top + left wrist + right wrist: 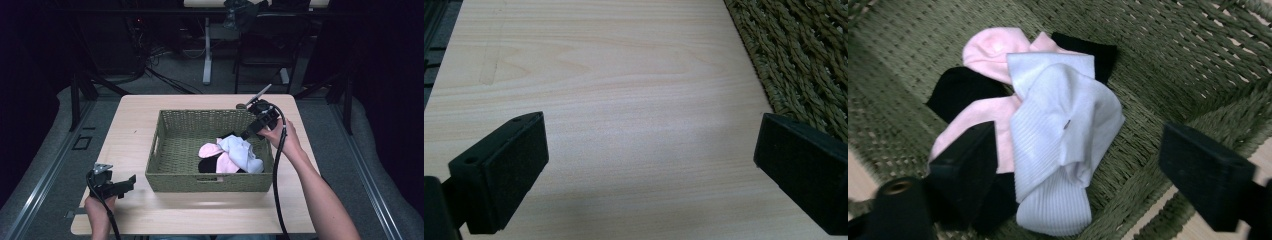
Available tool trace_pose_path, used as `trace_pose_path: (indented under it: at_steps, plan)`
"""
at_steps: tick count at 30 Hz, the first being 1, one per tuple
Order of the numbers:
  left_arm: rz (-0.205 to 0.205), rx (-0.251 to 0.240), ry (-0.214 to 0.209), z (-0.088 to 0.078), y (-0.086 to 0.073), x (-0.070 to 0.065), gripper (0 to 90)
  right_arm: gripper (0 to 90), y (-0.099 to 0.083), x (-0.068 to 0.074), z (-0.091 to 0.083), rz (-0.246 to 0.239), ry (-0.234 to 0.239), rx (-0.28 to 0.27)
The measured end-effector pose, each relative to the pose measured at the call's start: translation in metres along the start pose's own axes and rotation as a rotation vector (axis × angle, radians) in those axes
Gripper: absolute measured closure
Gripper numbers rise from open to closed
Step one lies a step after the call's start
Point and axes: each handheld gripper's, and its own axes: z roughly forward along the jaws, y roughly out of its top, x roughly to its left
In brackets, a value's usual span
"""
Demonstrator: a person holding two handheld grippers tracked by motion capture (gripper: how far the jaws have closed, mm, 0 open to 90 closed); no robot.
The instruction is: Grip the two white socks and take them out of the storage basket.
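A green woven basket (pixel 175 177) stands in the middle of the light wood table (pixel 130 135). Inside it, at the right, lies a heap of socks: white socks (pixel 240 152) (pixel 1063 135) on top, pink socks (pixel 212 150) (pixel 990 47) and black socks (pixel 206 165) (pixel 955 87) beneath. My right gripper (pixel 246 134) (pixel 1088 170) hovers over the basket's right side, just above the white socks, jaws open and empty. My left gripper (pixel 127 182) (pixel 649 165) rests low over the table at the front left, open, with bare wood between its jaws and the basket's wall (pixel 804 60) at its right.
The table's front and left strips are bare wood. Beyond the far edge stand a white table leg (pixel 207 55), black chair frames and cables on a grey floor. Dark rails run down both sides of the table.
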Motion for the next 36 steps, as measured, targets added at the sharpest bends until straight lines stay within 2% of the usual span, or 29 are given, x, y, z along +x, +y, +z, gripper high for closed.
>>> trace_pose_path:
  at_steps: [1,3,4,8,10,11,13,17,20,23,25,29,30,31,36]
  plan:
    - [0.005,0.000,-0.001,0.000,0.000,0.000,1.1,26.8,0.002,0.001,0.006,0.005,-0.016,0.014]
    - [0.005,0.001,0.000,0.000,0.000,0.000,1.1,28.1,0.003,0.001,0.010,0.007,-0.019,0.015]
    - [0.005,0.000,0.000,-0.001,0.000,0.000,1.1,31.8,0.003,0.002,0.014,0.017,-0.020,0.012]
    - [0.004,0.000,-0.003,-0.001,0.000,0.000,1.1,42.2,0.007,0.006,0.029,0.013,-0.042,0.067]
    - [0.004,0.000,-0.004,-0.001,0.000,0.000,1.1,44.9,0.007,0.007,0.037,0.013,-0.054,0.095]
    - [0.005,0.000,-0.004,0.000,0.000,0.000,1.1,45.6,0.008,0.007,0.038,-0.002,-0.060,0.116]
    - [0.005,0.001,-0.002,-0.001,0.000,0.000,1.1,46.4,0.007,0.008,0.041,0.013,-0.066,0.108]
    - [0.008,0.001,-0.002,0.000,0.000,0.000,1.1,46.6,0.008,0.009,0.052,0.013,-0.073,0.152]
    - [0.008,0.000,-0.004,-0.001,0.000,0.000,1.1,50.4,0.008,0.010,0.056,0.010,-0.084,0.169]
    - [0.009,0.000,-0.006,-0.001,0.000,0.000,1.1,53.6,0.007,0.012,0.063,0.028,-0.090,0.193]
    - [0.008,-0.001,-0.009,-0.001,0.000,0.000,1.1,56.9,0.006,0.011,0.063,0.019,-0.088,0.215]
    - [0.008,-0.002,-0.009,-0.001,0.001,0.000,1.1,76.7,0.005,0.013,0.062,0.026,-0.090,0.212]
    - [0.008,-0.002,-0.009,-0.001,0.001,0.000,1.1,76.7,0.005,0.013,0.062,0.026,-0.090,0.212]
    - [0.006,-0.003,-0.008,-0.001,0.000,0.000,1.1,83.2,0.005,0.013,0.059,0.009,-0.091,0.225]
    - [0.003,-0.003,-0.010,-0.001,0.000,0.000,1.1,86.3,0.005,0.013,0.049,0.004,-0.079,0.221]
